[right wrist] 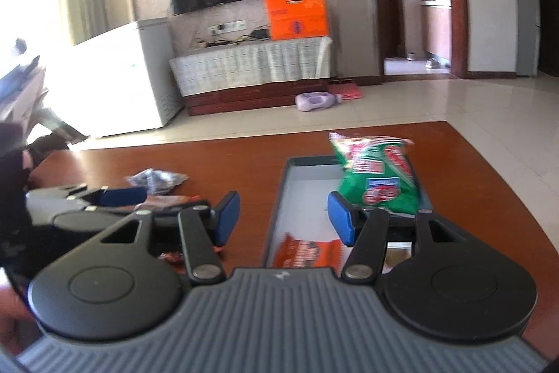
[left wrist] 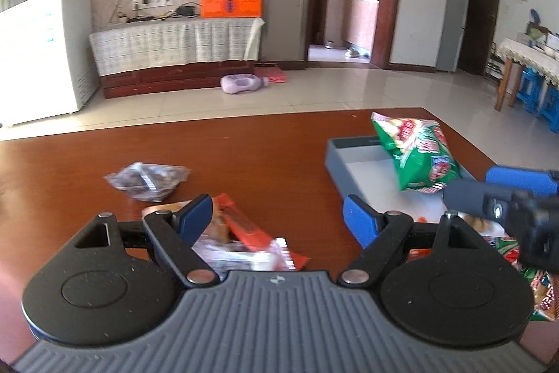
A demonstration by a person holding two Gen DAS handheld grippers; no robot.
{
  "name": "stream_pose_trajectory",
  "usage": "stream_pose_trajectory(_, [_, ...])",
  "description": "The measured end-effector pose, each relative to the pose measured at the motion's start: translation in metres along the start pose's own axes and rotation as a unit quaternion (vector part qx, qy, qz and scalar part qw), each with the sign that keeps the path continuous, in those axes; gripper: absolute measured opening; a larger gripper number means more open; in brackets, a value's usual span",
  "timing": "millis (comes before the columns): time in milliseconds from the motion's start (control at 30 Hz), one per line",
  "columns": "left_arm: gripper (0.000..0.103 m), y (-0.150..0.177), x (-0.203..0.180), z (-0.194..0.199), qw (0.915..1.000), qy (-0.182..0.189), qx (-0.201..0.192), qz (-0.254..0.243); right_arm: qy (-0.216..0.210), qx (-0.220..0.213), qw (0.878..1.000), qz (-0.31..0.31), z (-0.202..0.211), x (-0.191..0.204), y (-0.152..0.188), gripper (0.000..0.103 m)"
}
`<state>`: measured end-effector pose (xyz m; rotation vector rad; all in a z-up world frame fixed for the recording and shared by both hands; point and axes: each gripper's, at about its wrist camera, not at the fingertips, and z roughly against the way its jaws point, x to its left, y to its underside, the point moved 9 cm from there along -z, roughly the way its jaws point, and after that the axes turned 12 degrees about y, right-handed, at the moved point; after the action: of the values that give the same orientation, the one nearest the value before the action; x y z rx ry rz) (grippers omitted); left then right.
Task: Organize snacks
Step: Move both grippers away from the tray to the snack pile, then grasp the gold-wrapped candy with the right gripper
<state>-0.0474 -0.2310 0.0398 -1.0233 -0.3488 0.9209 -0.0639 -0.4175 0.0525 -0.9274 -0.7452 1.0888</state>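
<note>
Standing open and empty, both hand-held grippers (left, right) face an illegibly printed green snack bag.

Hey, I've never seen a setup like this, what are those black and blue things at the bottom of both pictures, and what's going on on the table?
Those are handheld grippers, one in each of a person's hands, each carrying a camera that looks along its two blue-padded fingers. One picture is from the left gripper, the other from the right gripper. Both are open and hold nothing. On the brown wooden table sits a shallow grey tray with a green snack bag leaning in it and an orange packet at its near end. Loose on the table lie a clear bag of dark snacks and an orange-wrapped bar.
</note>
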Motion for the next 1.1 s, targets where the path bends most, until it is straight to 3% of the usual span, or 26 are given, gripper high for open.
stream_pose_trajectory(200, [0.085,0.0,0.034,0.019,0.9994,-0.026,-0.005,0.021,-0.047,-0.002,0.998,0.046,0.006,0.047,0.007,0.058])
stream_pose_trajectory(500, [0.085,0.006,0.089,0.031,0.9967,-0.06,0.001,0.054,-0.093,0.018,0.992,0.081,0.004,0.086,0.019,0.058])
stream_pose_trajectory(667, [0.085,0.019,0.124,0.027,0.993,-0.081,0.021,0.083,-0.105,0.058,0.987,0.104,-0.012,0.106,0.037,0.058])
stream_pose_trajectory(833, [0.085,0.019,0.145,0.031,0.9887,-0.094,0.011,0.116,-0.094,0.069,0.985,0.124,-0.032,0.122,0.045,0.058])
stream_pose_trajectory(967, [0.085,0.018,0.145,0.03,0.9898,-0.093,0.013,0.107,-0.095,0.073,0.987,0.105,-0.049,0.125,0.04,0.057])
stream_pose_trajectory(1100, [0.086,0.016,0.142,0.027,0.9917,-0.089,0.017,0.091,-0.096,0.079,0.984,0.127,-0.065,0.141,0.043,0.057])
